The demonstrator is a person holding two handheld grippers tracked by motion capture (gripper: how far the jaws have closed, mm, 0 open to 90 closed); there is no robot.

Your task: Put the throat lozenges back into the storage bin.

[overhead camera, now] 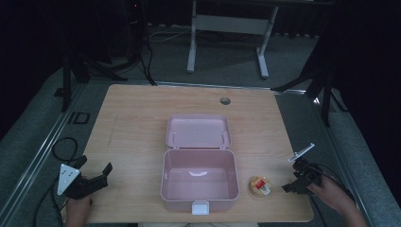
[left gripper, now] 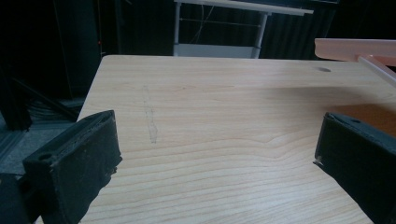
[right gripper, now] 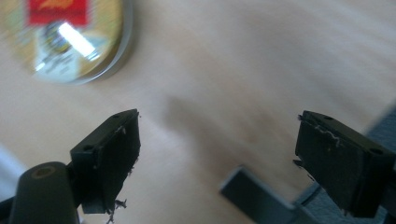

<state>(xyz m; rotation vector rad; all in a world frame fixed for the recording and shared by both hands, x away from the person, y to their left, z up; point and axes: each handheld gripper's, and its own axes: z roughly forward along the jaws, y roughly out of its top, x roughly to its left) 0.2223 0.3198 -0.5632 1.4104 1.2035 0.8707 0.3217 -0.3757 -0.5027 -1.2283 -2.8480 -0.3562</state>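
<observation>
1. Light wooden table (overhead camera: 142,118) with a round cable hole near its far edge, in a dark room; grey carpeted floor, a white desk frame (overhead camera: 227,28) behind.
2. Pink plastic box (overhead camera: 199,182) lies mid-table, its hinged lid (overhead camera: 198,131) laid open flat behind it, white latch at the near edge.
3. Small round yellow tin with a red label (overhead camera: 260,186) sits just right of the box, between it and the right gripper (overhead camera: 291,182), near but apart.
4. Right gripper: jaws spread wide over bare wood, holding nothing.
5. Left gripper (overhead camera: 97,171): near-left corner, jaws wide apart, empty, well apart from the box.
</observation>
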